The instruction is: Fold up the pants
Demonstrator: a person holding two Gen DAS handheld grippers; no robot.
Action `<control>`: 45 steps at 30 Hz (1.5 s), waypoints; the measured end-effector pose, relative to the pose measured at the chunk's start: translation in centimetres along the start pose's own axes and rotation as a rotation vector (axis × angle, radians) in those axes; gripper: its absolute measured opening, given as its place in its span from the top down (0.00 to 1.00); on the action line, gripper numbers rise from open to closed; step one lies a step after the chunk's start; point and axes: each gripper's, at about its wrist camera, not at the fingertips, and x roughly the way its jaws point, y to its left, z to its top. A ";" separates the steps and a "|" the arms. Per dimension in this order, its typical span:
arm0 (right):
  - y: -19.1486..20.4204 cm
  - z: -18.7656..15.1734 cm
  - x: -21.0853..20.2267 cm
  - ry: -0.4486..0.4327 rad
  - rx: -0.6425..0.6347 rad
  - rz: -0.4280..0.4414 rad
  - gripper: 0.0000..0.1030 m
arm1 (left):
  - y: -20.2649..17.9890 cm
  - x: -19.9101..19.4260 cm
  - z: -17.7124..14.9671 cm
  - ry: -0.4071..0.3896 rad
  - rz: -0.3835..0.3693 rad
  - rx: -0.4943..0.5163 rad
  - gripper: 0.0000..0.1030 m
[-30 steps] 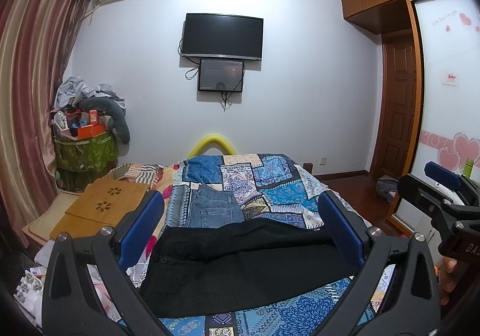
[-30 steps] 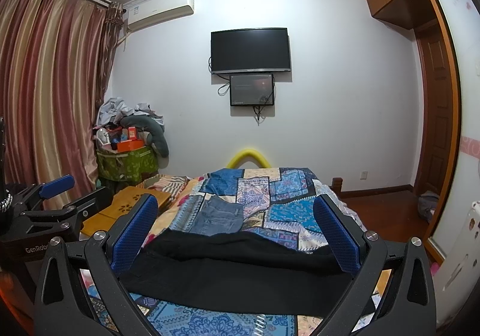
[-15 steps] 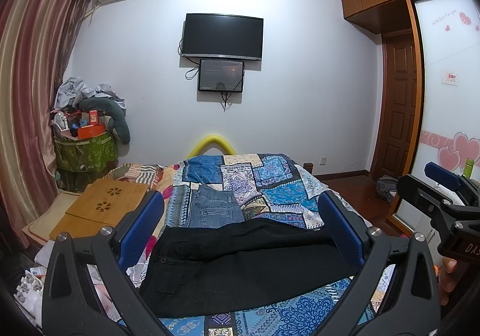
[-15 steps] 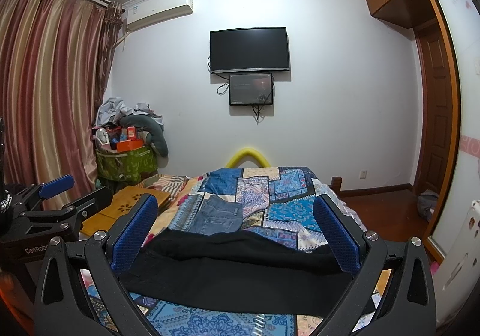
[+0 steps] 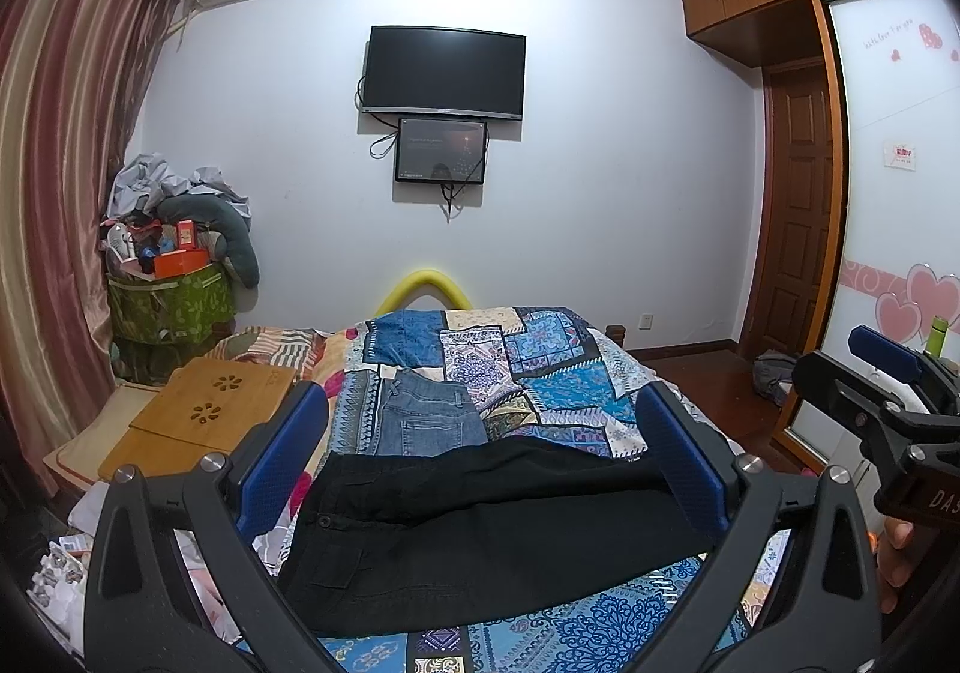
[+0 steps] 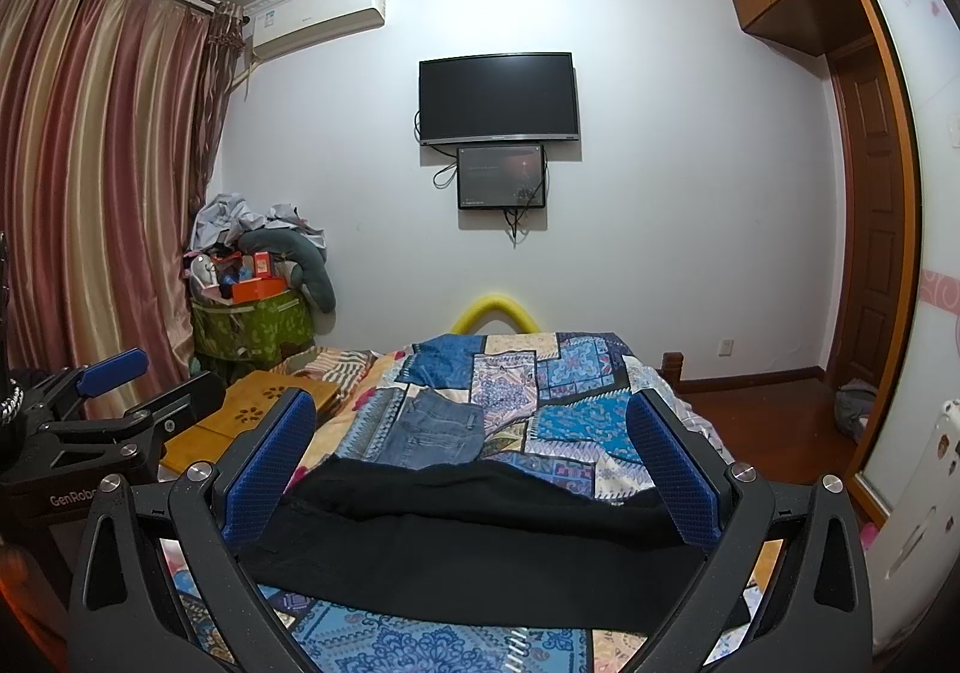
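Note:
Black pants (image 5: 480, 529) lie flat across the near end of the bed, waistband to the left, legs running right; they also show in the right wrist view (image 6: 480, 541). My left gripper (image 5: 480, 457) is open and empty, held above and short of the pants. My right gripper (image 6: 474, 463) is open and empty, also above the pants. The right gripper shows at the right edge of the left wrist view (image 5: 888, 403), and the left gripper at the left edge of the right wrist view (image 6: 102, 415).
Folded blue jeans (image 5: 426, 421) lie on the patchwork bedspread (image 5: 540, 367) just beyond the black pants. A wooden lap table (image 5: 204, 409) sits left of the bed, with a cluttered green bin (image 5: 168, 301) behind. A wardrobe (image 5: 888, 193) stands at right.

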 end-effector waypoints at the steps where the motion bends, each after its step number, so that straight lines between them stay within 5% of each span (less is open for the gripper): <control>1: 0.1 0.0 0.0 -0.001 -0.001 0.000 0.00 | 0.0 0.0 0.0 0.000 0.001 0.000 0.00; 24: -0.4 -0.5 2.5 0.040 -0.008 -0.003 0.00 | 0.5 2.9 0.0 0.038 -0.006 -0.005 0.00; 37: -2.8 -2.5 12.9 0.179 -0.018 -0.009 0.00 | 5.2 16.8 0.0 0.184 0.014 -0.026 0.00; 45: -5.6 -4.8 20.9 0.328 -0.037 -0.017 0.00 | 12.5 28.8 -1.9 0.338 0.160 -0.042 0.00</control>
